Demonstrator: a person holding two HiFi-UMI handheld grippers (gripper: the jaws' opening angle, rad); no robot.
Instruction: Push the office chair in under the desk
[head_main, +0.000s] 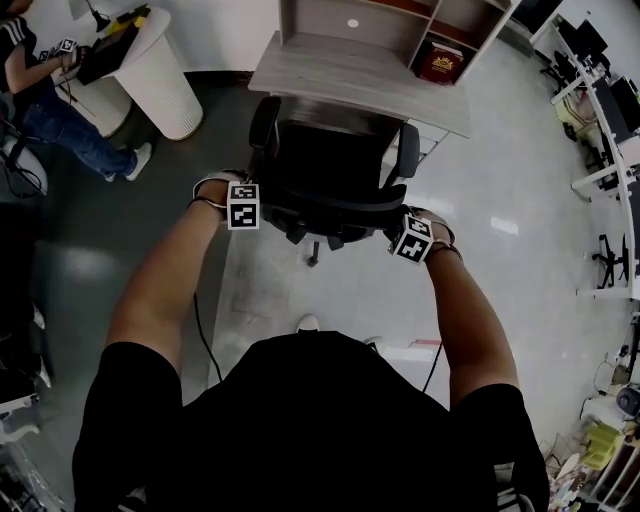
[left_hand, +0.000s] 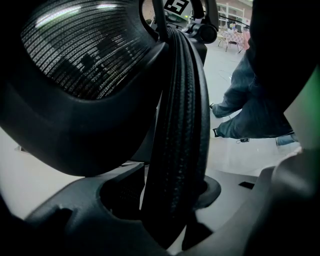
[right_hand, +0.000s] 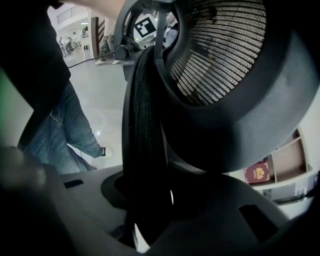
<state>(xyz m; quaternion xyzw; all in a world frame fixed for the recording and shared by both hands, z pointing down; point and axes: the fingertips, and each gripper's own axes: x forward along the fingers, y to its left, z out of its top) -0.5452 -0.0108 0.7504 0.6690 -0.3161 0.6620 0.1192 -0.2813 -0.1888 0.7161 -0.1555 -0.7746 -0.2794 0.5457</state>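
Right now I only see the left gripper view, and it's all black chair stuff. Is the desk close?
Observer: Yes. In the head view the desk stands just ahead of the office chair, whose armrests are about level with the desk's front edge.
Operator: Am I pushing with both?
Observer: The right gripper is clamped on the backrest's other end, matching the left gripper.
Operator: Anything on the desk?
Observer: A red book sits in the shelf unit on it.

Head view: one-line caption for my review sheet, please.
Left gripper and right gripper grip the office chair by its backrest, facing the desk.
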